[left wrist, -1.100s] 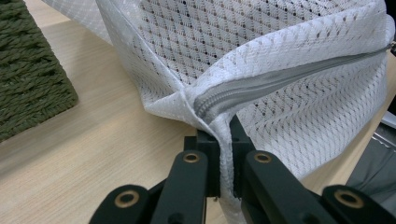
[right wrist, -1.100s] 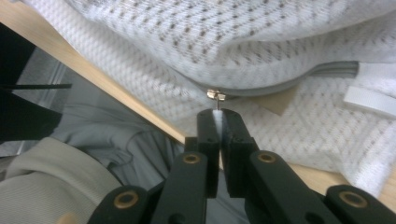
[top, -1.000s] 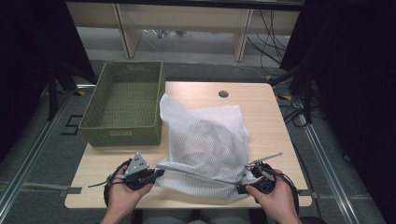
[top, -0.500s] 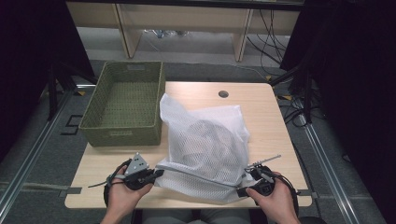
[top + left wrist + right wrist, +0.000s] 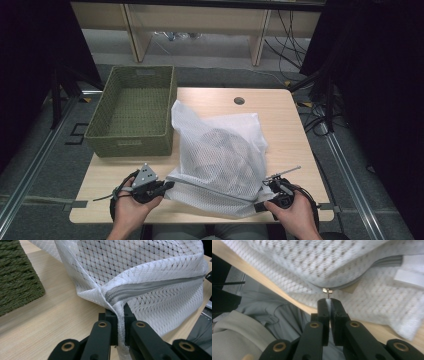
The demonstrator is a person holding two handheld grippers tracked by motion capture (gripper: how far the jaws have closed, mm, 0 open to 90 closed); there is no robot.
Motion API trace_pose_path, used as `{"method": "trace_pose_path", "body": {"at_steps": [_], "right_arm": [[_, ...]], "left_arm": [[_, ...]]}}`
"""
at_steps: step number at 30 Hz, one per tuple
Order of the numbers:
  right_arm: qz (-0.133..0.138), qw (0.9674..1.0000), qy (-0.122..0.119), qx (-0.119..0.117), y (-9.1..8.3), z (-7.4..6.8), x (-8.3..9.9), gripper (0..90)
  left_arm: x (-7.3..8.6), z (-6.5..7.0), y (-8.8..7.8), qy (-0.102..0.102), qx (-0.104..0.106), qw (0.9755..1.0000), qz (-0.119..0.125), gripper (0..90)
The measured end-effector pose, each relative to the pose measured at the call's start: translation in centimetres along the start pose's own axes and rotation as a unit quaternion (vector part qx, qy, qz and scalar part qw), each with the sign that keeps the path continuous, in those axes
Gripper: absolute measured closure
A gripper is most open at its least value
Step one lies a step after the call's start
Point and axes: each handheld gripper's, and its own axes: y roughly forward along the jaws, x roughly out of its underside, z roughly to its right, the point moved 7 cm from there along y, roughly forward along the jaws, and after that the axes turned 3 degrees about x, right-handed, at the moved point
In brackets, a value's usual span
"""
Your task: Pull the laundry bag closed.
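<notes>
Nothing moved; hand-held grippers [image 5: 169,185] [image 5: 261,204] clamped on mesh bag [image 5: 220,155]

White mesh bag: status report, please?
Left hand-held gripper clamps white mesh laundry bag corner. Right hand-held gripper pinches zipper pull. Nothing in the way.

1 white mesh bag [image 5: 220,155] lies on 1 wooden table [image 5: 290,125], closed by 1 grey zipper [image 5: 150,287] with 1 small metal pull [image 5: 327,291]. Beside it stands 1 green woven basket [image 5: 132,112]. 2 hand-held grippers work at the near edge: 1 left gripper [image 5: 167,186] and 1 right gripper [image 5: 261,204], each with 2 black jaws. 2 hands hold them. 1 round hole [image 5: 239,100] marks the tabletop's far side.
</notes>
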Motion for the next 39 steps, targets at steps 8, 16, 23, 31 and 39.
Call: {"method": "trace_pose_path", "body": {"at_steps": [8, 16, 23, 31, 39], "right_arm": [[-0.002, 1.0, 0.004, 0.006, -0.1, 0.4, 0.0, 88.3], [0.019, 0.9998, -0.007, 0.008, -1.1, 0.1, -0.3, 88.3], [0.026, 0.9996, -0.003, 0.005, -1.3, -0.2, -0.5, 88.2], [0.036, 0.9993, -0.012, 0.001, -1.6, -0.3, -1.1, 88.2], [0.029, 0.9994, 0.003, 0.018, -1.5, 0.4, -1.0, 88.3]], "left_arm": [[-0.1, 0.1, -0.1, -0.002, 0.006, 1.0, 0.004, 88.5], [-0.1, 0.4, -0.1, -0.004, 0.007, 1.0, 0.001, 88.5], [-0.2, 0.4, -0.2, 0.003, 0.007, 1.0, 0.0, 88.5], [-0.3, 0.1, -0.2, -0.002, 0.004, 1.0, 0.004, 88.5], [-0.3, -0.5, -0.7, -0.016, -0.008, 0.9998, 0.012, 88.6]]}}
